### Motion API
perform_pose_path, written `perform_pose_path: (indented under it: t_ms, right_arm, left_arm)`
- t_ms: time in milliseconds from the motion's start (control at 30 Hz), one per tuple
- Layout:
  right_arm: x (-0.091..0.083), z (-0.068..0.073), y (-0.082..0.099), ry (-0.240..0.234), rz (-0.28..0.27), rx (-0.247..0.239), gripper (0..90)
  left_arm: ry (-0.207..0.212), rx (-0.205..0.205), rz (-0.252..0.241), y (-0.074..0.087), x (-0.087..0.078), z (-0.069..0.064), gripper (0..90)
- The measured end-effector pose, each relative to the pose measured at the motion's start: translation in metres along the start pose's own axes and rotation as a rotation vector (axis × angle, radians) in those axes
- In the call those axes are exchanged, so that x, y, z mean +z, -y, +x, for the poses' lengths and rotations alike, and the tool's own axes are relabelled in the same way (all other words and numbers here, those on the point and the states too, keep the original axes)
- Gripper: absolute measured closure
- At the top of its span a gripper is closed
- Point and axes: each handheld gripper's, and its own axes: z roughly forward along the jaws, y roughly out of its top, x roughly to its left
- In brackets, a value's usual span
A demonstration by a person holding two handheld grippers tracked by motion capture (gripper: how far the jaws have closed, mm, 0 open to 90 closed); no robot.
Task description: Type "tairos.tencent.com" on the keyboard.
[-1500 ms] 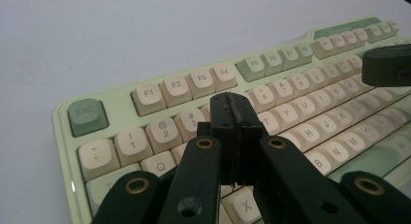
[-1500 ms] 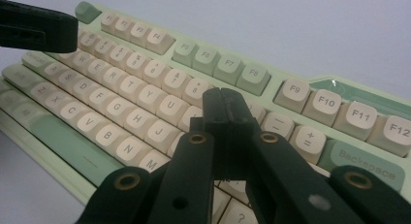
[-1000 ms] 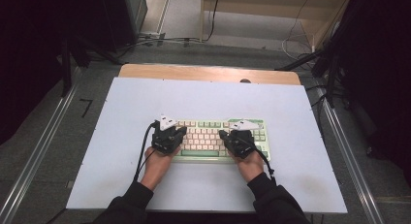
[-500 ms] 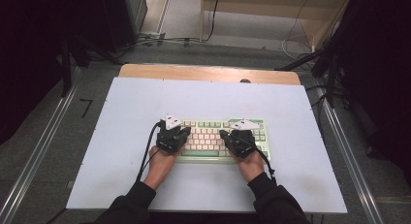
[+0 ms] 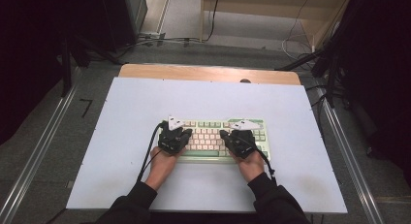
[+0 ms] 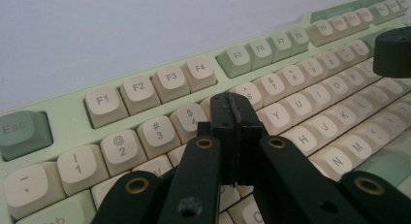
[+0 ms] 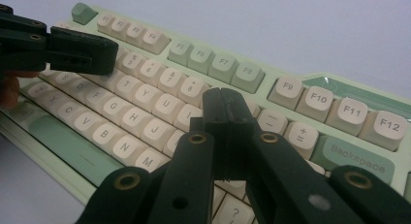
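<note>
Keys beneath both closed jaws hidden; keyboard (image 6: pixel 145 107) ends cut off by picture edges.
</note>
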Motion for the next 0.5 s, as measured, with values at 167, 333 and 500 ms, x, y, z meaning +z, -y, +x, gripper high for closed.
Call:
perform_pose_path:
  t_ms: [167,333,500]
  right_arm:
    - [-0.0001,-0.0002,0.0002,0.002,0.002,0.000,87.6]
    - [0.0010,-0.0005,0.0006,0.005,0.006,-0.002,87.6]
    - [0.0008,-0.0011,0.0005,0.005,0.002,-0.002,87.6]
  left_arm:
    - [-0.009,0.008,0.008,0.0012,0.0017,-0.0010,90.0]
    - [-0.017,0.012,0.023,0.0022,0.0028,-0.0015,90.0]
    - [-0.020,-0.001,-0.022,0.0012,-0.0032,-0.0002,90.0]
